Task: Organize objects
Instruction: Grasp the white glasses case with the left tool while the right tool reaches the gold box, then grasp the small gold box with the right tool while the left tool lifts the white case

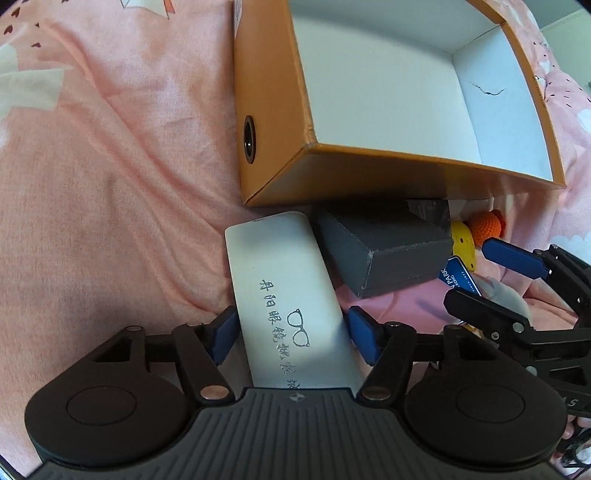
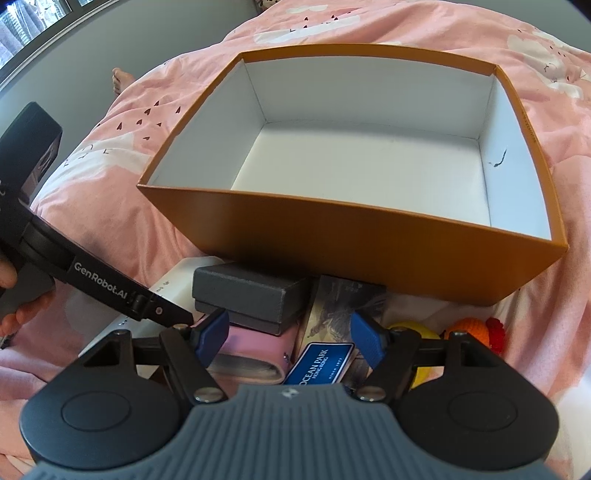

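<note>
The orange box (image 2: 354,240) sits open and empty. Just in front of it, the white glasses case (image 1: 288,302) lies between the left gripper (image 1: 295,332)'s spread, untouching pads: close squarely across its width. The right gripper (image 2: 291,338) hovers open nearby.

Under everything I see a bed covered by a pink sheet (image 2: 129,229) printed with white patches and small dark hearts, rumpled into soft folds. At the far left edge a bare foot (image 2: 120,79) rests on it. Top left, a dark-framed window (image 2: 33,22) above a grey wall.
</note>
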The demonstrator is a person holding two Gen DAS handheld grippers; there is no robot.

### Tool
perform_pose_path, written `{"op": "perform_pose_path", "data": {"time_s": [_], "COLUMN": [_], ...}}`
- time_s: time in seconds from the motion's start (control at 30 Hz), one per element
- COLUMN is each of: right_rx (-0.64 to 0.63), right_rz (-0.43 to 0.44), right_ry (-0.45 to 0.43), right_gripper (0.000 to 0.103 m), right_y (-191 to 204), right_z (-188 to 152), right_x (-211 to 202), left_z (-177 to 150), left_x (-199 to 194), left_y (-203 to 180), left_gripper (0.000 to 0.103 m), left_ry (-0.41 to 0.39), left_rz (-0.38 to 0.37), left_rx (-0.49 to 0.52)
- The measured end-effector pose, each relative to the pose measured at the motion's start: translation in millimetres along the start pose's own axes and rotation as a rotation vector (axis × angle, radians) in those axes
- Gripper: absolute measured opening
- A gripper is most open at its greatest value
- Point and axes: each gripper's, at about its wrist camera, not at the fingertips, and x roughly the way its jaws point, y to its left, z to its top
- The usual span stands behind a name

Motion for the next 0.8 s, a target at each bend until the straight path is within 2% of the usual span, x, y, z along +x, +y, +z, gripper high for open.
{"op": "perform_pose_path", "data": {"time_s": [0.23, 0.43, 0.6, 0.8], "right_rx": [0.007, 0.080, 0.213, 0.356], "right_rz": [0.029, 0.156, 0.280, 0.322], "right_ry": [-0.011, 0.034, 0.175, 0.310], "right_gripper": [0.074, 0.074, 0.074, 0.073], "right_y": [6, 17, 20, 17], "right_z": [-1, -11, -26, -45], "right_x": [-14, -30, -14, 17], "left_z": [-21, -49, -66, -86], "left_x": [-23, -54, -71, -86], "left_y": [-4, -9, -13, -15], "left_gripper": [0.073, 0.072, 0.072, 0.071], "left_ry": [-0.094, -0.241, -0.325, -0.399], "left_rz": [-0.018, -0.010, -0.007, -0.005], "left_rx": [0.053, 0.091, 0.094, 0.116]}}
